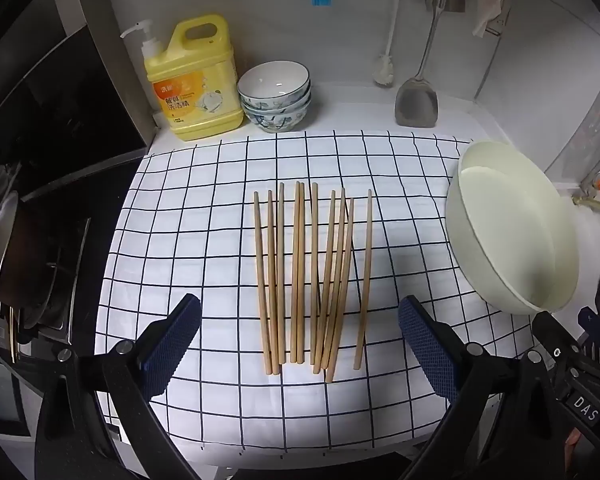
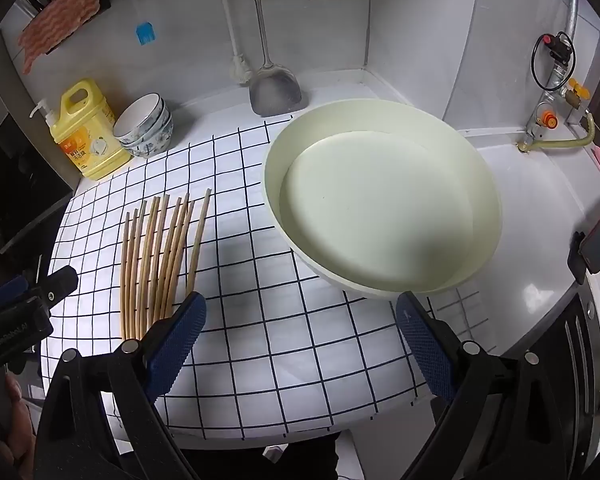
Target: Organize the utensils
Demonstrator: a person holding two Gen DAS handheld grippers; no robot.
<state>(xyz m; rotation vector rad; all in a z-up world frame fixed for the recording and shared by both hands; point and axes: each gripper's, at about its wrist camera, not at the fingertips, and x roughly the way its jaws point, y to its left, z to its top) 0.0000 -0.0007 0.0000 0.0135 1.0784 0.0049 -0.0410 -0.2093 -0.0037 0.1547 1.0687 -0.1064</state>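
Observation:
Several wooden chopsticks (image 1: 300,276) lie side by side on a white cloth with a dark grid (image 1: 204,216), their tips pointing away from me. My left gripper (image 1: 300,320) hovers over their near ends, open wide, with nothing between its blue pads. A large cream basin (image 1: 512,228) stands to the right of the chopsticks. In the right wrist view the basin (image 2: 380,208) fills the middle, and the chopsticks (image 2: 160,264) lie to its left. My right gripper (image 2: 300,320) is open above bare cloth (image 2: 284,344) in front of the basin, holding nothing.
A yellow detergent jug (image 1: 196,84) and stacked blue-patterned bowls (image 1: 276,96) stand at the back left. A metal spatula (image 1: 418,96) and a brush hang against the back wall. A stove with a pan (image 1: 4,248) is on the left. A gas valve (image 2: 556,120) sits at the right.

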